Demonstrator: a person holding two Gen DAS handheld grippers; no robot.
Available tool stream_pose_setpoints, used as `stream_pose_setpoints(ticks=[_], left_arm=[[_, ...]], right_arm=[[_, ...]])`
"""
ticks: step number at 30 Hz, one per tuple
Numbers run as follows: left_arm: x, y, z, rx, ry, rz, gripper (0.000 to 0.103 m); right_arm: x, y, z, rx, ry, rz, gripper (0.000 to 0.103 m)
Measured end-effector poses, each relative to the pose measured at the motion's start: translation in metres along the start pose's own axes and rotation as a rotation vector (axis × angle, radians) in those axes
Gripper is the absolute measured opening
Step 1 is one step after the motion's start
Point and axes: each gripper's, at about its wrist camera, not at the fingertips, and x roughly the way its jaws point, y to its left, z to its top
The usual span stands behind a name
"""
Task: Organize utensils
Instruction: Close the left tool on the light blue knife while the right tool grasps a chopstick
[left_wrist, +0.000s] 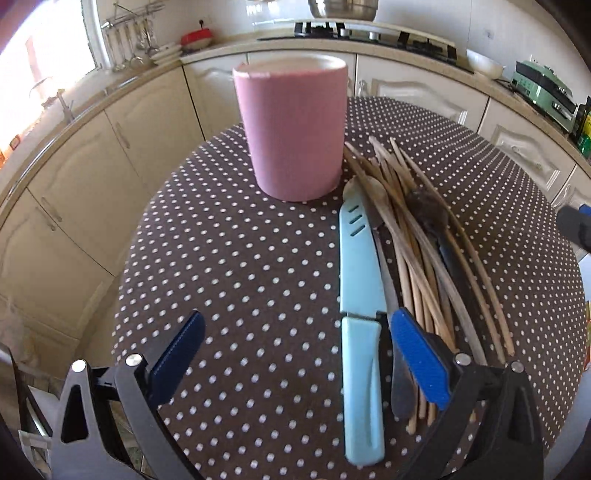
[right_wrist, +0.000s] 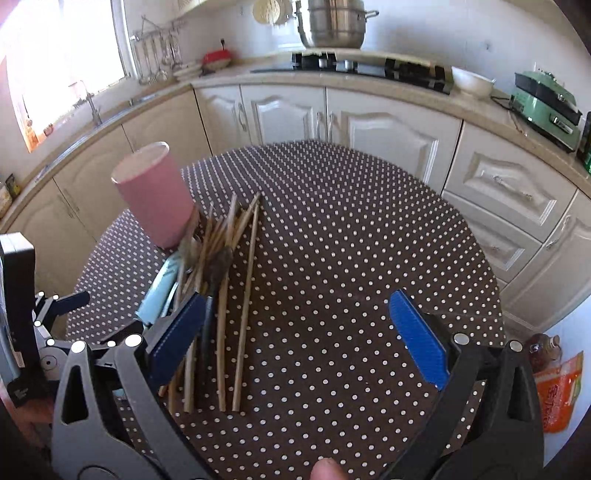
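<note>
Only one thing carries print: the orange packet (right_wrist: 559, 391) on the floor at the near right has white lettering, too blurred and cut off to read. Nothing else shows text.
</note>
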Motion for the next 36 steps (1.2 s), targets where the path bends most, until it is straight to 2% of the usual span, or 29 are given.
stream_pose_setpoints(ticks=[12, 20, 26, 27, 29, 31, 33, 36], left_arm=[[0.034, -0.005, 0.023, 0.009, 0.045, -0.006, 0.099], [0.028, 0.006, 0.022, 0.025, 0.035, -0.006, 0.098], [0.029, -0.003, 0.027, 0.057, 0.039, -0.038, 0.081], [0.029, -0.003, 0.027, 0.057, 0.038, -0.042, 0.078], [0.028, -0.003, 0.029, 0.064, 0.044, -0.063, 0.072], [0.029, -0.003, 0.033, 0.065, 0.050, -0.070, 0.068], [0.031, -0.002, 0.038, 0.062, 0.060, -0.076, 0.068], [0.034, -0.002, 0.046, 0.070, 0.067, -0.075, 0.066]], right_arm=[[0.032, -0.003, -0.002, -0.016, 0.075, -0.010, 0.098], [0.053, 0.010, 0.000, -0.101, 0.154, -0.005, 0.098], [0.075, 0.022, 0.010, -0.150, 0.199, 0.012, 0.097], [0.079, 0.023, 0.010, -0.159, 0.208, 0.013, 0.096], [0.088, 0.025, 0.012, -0.175, 0.230, 0.001, 0.087], [0.094, 0.023, 0.014, -0.169, 0.251, 0.011, 0.061], [0.099, 0.024, 0.016, -0.167, 0.268, 0.041, 0.055], [0.107, 0.030, 0.021, -0.191, 0.287, 0.048, 0.055]])
